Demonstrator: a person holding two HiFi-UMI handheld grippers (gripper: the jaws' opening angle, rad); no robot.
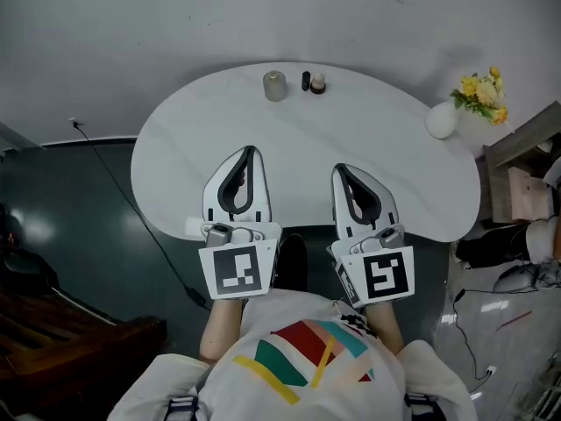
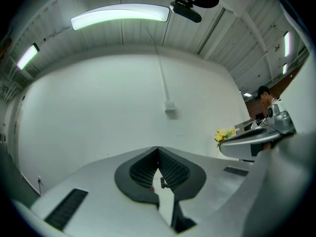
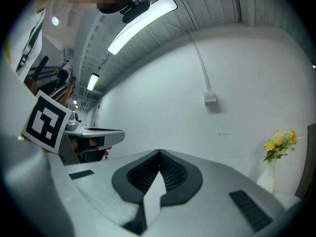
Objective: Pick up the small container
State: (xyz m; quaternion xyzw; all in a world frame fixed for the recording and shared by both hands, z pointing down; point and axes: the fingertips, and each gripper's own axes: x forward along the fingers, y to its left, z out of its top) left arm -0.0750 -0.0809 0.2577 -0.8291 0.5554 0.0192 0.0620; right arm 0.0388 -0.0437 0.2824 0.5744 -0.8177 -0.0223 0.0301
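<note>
Hovering over the near edge of the counter [image 1: 175, 165], the left claw [image 1: 250, 152] and right claw [image 1: 338, 170] are both clenched on nothing; the small container [image 1: 274, 85] stands at the far edge, apparently light, rigid and smooth-sided; best gripped squarely around its round body at mid-height.

Lab-like room: strip light [image 2: 121, 15], trailing floor cable [image 1: 131, 207]

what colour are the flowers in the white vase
Yellow. The flowers in the vase show best in the head view.
</note>
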